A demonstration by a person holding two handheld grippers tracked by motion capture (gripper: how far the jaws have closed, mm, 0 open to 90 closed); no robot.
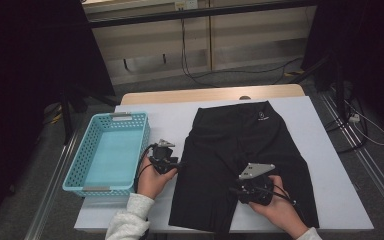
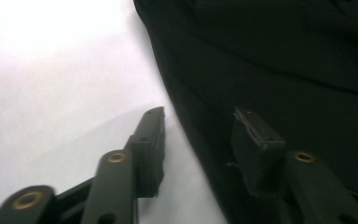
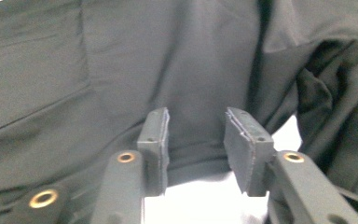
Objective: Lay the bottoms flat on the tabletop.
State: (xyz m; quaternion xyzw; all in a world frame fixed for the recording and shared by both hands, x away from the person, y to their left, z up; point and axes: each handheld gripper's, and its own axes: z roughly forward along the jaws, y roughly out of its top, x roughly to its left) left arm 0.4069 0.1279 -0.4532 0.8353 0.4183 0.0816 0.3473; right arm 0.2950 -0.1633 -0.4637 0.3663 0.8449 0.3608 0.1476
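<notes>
So from my high view, far left is a teal basket (image 1: 106,154) sitting on the white counter (image 1: 330,165). Just right of it, lower middle-left of the frame, my left tongs (image 1: 179,165) sit at the left edge of the black shorts (image 1: 240,150). In the left gripper view the shorts' edge (image 2: 279,70) runs between the jaws, one jaw over bare counter (image 2: 51,84), one over fabric, part open with a gap, not pinching as far as I can tell in that dark shot. The shorts lie flat mid-counter, waistband up top. Lower middle-right, my right tongs (image 1: 234,189) sit at the hem; in the right gripper view the jaws are part open astride the hem (image 3: 191,168), not clamped.
</notes>
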